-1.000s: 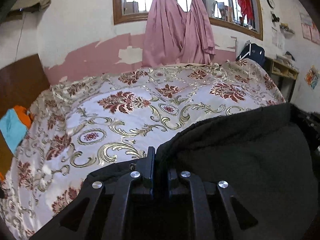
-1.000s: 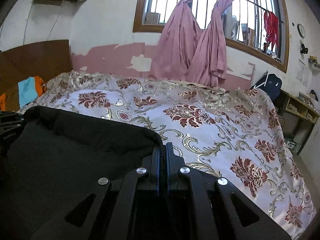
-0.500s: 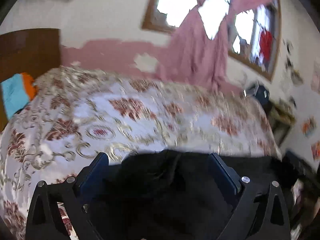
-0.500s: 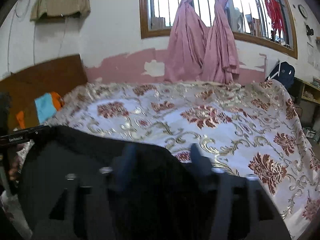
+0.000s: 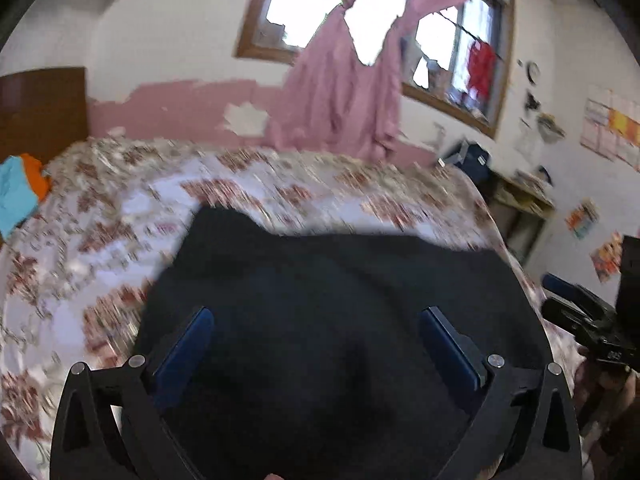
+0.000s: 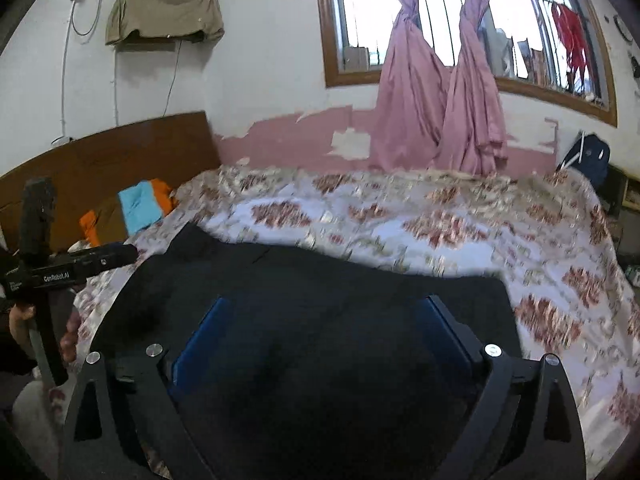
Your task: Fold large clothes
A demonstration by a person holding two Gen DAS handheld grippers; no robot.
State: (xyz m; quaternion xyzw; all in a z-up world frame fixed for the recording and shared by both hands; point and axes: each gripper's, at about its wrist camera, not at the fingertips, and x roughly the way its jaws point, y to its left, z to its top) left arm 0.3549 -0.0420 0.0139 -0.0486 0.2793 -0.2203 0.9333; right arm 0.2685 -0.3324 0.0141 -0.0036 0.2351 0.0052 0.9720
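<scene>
While the dark, soft folded garment (image 5: pixel 340 300) lies on the near part of the floral bedspread (image 5: pixel 120 216), long axis left-to-right, the 2 grippers, left (image 5: pixel 316 336) and right (image 6: pixel 324 328), have just been opening and stand spread above it, pinching nothing, equally near.

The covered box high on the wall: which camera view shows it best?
The right wrist view. There the covered box, under olive cloth, shows whole and sharp. The left wrist view catches only a blurred sliver at its top edge.
</scene>
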